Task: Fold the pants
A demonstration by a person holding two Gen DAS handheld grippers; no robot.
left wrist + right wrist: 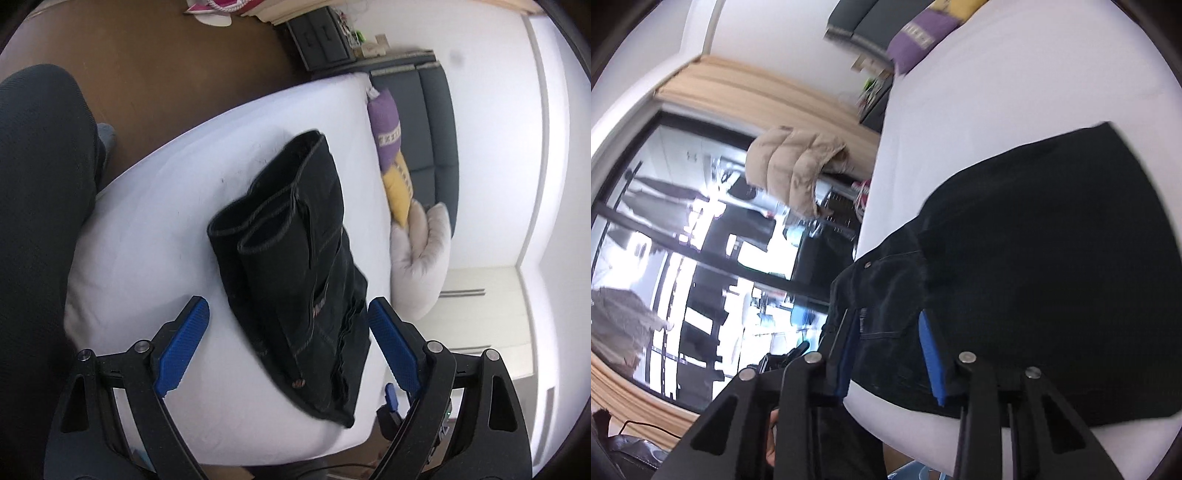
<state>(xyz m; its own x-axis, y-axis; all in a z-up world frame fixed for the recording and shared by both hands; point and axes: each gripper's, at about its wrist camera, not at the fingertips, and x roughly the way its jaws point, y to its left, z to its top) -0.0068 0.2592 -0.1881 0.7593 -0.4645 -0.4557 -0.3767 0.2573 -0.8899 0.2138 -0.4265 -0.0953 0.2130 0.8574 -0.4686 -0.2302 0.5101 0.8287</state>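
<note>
- Black pants (295, 254) lie folded into a compact stack on the white bed (155, 236), near its right edge in the left wrist view; two hemmed leg ends sit on top, pointing toward the far-left.
- Left gripper (288, 314) hovers at the near end of the stack, blue pads (184, 343) spread wide, one on each side of the fabric, neither touching it. Nothing held.
- Right gripper (890, 354) is low over the waistband corner of the pants (1052, 277), w/ a rivet button visible just beyond. Pads (932, 360) sit about half-way apart, denim between them; frame's blurred here, so prob. not pressing, but can't be sure they're clear of the cloth.
- Person's leg in dark trousers (40, 221) fills the left of the left wrist view, beside the bed.
- Purple and yellow cushion (388, 129) and a pale pillow (421, 258) sit past the bed's far edge, against a dark grey sofa (432, 122).
- Right wrist view: beige puffer jacket (794, 166) hangs in front of a big window (683, 240).
</note>
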